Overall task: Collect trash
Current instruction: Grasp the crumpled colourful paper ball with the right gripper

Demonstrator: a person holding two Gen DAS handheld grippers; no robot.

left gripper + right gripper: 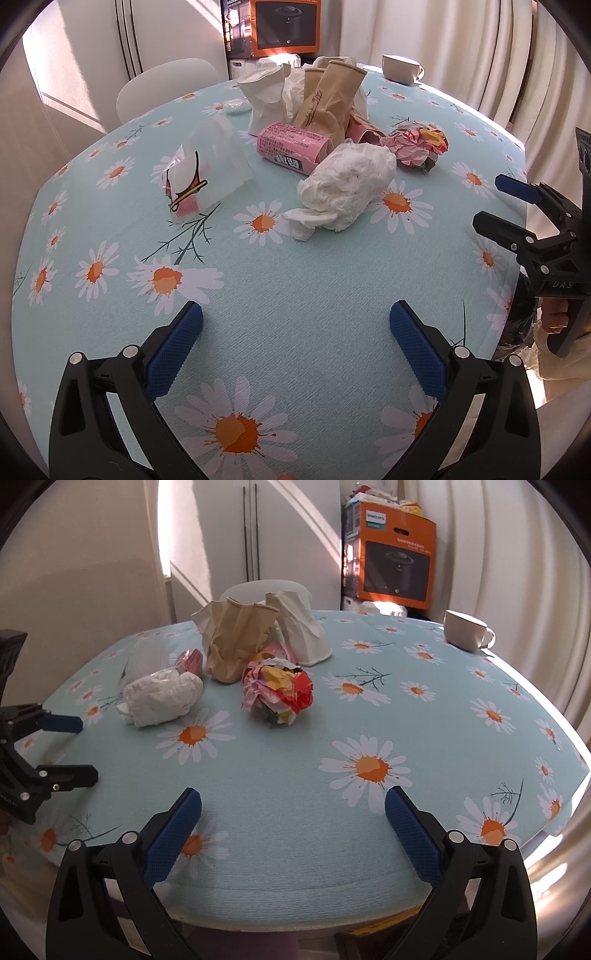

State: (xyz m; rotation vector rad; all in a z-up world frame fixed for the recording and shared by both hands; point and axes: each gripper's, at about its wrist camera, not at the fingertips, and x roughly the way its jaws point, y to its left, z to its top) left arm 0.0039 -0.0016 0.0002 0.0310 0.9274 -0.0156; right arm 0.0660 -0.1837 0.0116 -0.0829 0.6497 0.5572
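Trash lies in a heap mid-table: a crumpled white tissue wad (pixel 345 186) (pixel 162 698), a crumpled red, pink and yellow wrapper ball (pixel 417 147) (pixel 277 688), a pink labelled roll (pixel 293 147) (pixel 190 661), crushed brown paper cups (pixel 330 98) (pixel 236 642), a crushed white paper cup (pixel 264 98) (pixel 301 631) and a clear plastic cup with a printed wrapper (pixel 207 171) (pixel 146 657). My left gripper (pixel 295 347) is open and empty over the tablecloth, short of the tissue wad. My right gripper (pixel 293 829) is open and empty near the table's front edge, short of the wrapper ball.
The round table has a light blue daisy tablecloth (pixel 295 280) (pixel 295 775). A white mug (pixel 400 68) (pixel 467 629) stands at the far edge. An orange appliance box (pixel 286 26) (pixel 395 559), a white chair (pixel 166 86) and curtains lie beyond. Each gripper shows in the other's view, the right one (pixel 495 203) and the left one (pixel 85 746).
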